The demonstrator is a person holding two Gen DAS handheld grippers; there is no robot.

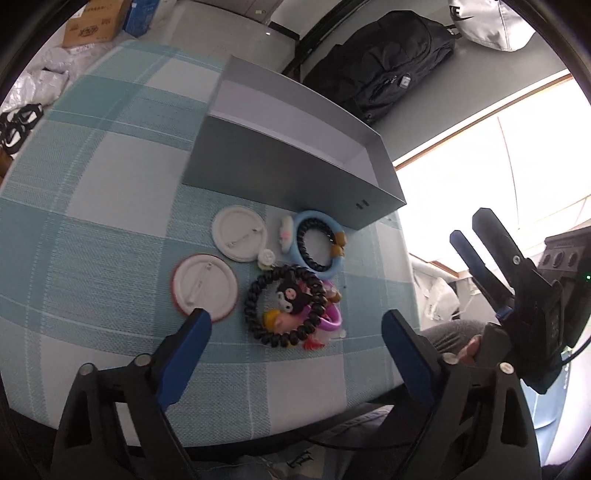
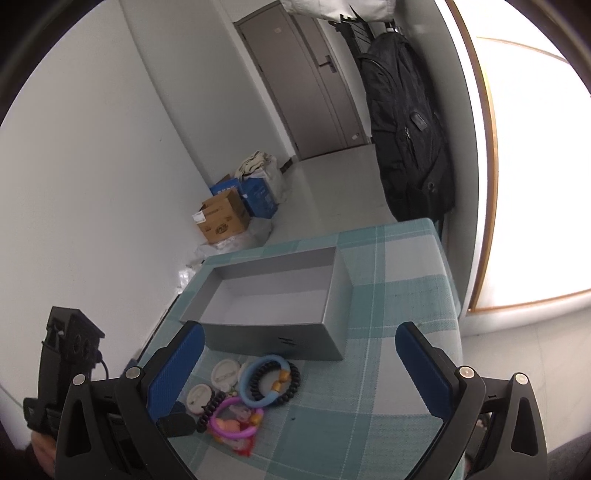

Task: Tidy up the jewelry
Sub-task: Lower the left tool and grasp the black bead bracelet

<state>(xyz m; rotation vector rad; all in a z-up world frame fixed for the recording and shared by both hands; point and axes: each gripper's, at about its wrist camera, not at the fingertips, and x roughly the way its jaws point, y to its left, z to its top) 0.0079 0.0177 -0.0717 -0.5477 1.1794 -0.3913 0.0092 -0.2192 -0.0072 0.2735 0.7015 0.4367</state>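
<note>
Jewelry: black bead bracelet [image 1: 286, 306], blue ring [image 1: 319, 245] and pink ring [image 1: 330, 320] heaped on the checked worktop [image 1: 110, 192].
Badges: two white discs [image 1: 239, 233] at 9 o'clock of the heap.
Box: grey, open [image 1: 295, 155], at 12 o'clock, just beside.
Left tongs [image 1: 295, 328]: apart, holding nothing.
Right tongs [image 2: 299, 354]: apart, holding nothing.

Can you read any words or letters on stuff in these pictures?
"KE": end of a cut-off logo with a swoosh, on the grey bag.
Cardboard box: red print, too blurred to read.
Blue boxes: white print, too small.
Grey box: small dark mark, unreadable.
</note>
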